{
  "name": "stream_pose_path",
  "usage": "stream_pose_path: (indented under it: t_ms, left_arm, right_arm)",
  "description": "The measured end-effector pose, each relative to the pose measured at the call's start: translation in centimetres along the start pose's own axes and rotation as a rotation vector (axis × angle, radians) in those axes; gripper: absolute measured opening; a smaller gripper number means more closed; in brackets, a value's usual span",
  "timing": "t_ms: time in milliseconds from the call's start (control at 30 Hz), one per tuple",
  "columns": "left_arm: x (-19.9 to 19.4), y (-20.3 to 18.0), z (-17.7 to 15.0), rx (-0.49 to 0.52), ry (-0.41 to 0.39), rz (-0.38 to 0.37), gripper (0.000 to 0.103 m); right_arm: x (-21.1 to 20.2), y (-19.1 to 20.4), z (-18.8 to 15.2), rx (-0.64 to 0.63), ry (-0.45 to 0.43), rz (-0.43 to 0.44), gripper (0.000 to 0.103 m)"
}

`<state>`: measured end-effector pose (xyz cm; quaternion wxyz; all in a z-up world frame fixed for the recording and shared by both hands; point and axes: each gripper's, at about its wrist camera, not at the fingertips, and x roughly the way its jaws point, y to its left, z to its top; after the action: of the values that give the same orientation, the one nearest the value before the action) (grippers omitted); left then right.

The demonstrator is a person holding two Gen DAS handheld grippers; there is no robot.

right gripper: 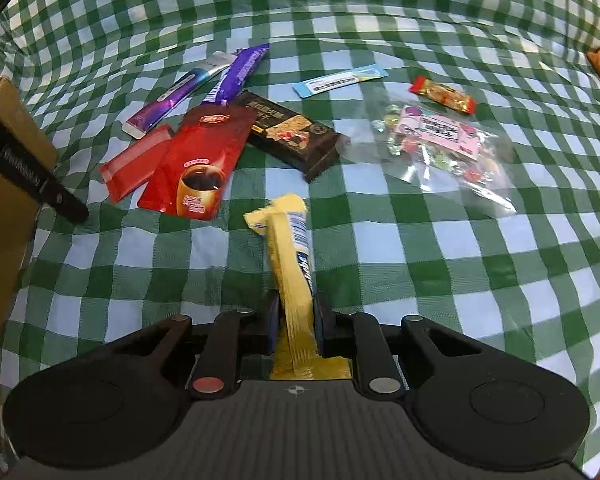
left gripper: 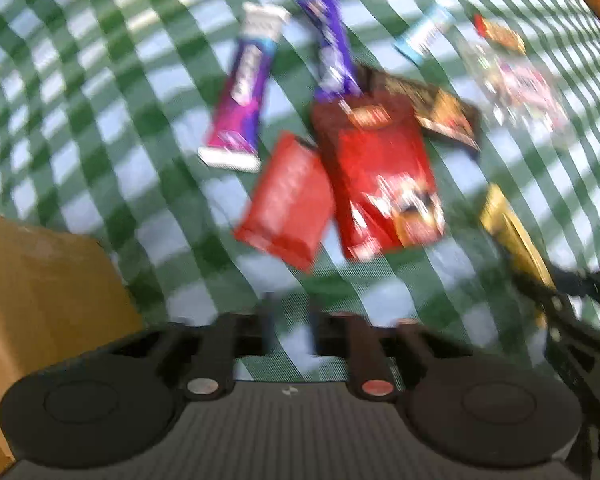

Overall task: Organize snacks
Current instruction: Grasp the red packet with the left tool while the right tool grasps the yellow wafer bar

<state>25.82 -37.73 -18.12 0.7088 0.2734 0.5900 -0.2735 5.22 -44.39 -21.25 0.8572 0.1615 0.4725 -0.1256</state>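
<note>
My right gripper (right gripper: 296, 308) is shut on a yellow snack stick (right gripper: 290, 248) and holds it above the checked cloth; the stick also shows in the blurred left wrist view (left gripper: 512, 232). My left gripper (left gripper: 292, 328) is empty, its jaws a narrow gap apart, above the cloth. Ahead lie a red coffee pouch (right gripper: 200, 156), a red wrapper (right gripper: 134, 162), a dark chocolate bar (right gripper: 292, 132), two purple bars (right gripper: 236, 74), a light blue sachet (right gripper: 340, 79), a clear candy bag (right gripper: 444, 144) and a small red candy (right gripper: 442, 94).
A brown cardboard box (left gripper: 40, 288) stands at the left; it also shows in the right wrist view (right gripper: 4, 184). The left gripper's finger (right gripper: 40, 184) crosses in front of it. The green checked cloth (right gripper: 420, 280) covers the table.
</note>
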Motion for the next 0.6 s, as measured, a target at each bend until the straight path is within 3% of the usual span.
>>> stream_pose_path:
  t_ms: [67,200,300,367,433,500,567,600]
  left_arm:
    - [0.1,0.6,1.2,-0.037,-0.04,0.032,0.084]
    - [2.3,0.5,3.6,-0.038,-0.012,0.052,0.085]
    - [4.4,0.2,4.4,-0.032,0.013,0.072,0.09]
    - [5.0,0.3,4.7,-0.064,0.001,0.064,0.096]
    - [4.9,0.2,5.0,-0.101,-0.017,0.054,0.095]
    - [4.7,-0.4,5.2,-0.099,-0.028,0.014,0.072]
    - [4.0,-1.3,5.2,-0.051,-0.052,-0.009,0.052]
    - [3.8,-1.5,5.1,-0.036,-0.054,-0.008,0.049]
  right_arm:
    - [0.1,0.0,0.0,0.011,-0.004,-0.006,0.021]
    - [1.0,-0.2,1.1,0.015,-0.019,-0.026,0.05]
    - [2.2,0.0,1.5,0.03,-0.006,-0.033,0.056]
    - [2.4,0.2,1.5,0.029,-0.027,-0.034,0.065]
    - [2.8,0.7,1.7,0.012,-0.032,-0.046,0.073]
    - [3.0,1.4,1.6,-0.006,-0.039,-0.07,0.071]
    - [2.6,1.8,1.3,-0.028,-0.057,-0.064,0.047]
    - [2.4,2.0,1.3,-0.03,-0.066,-0.058,0.028]
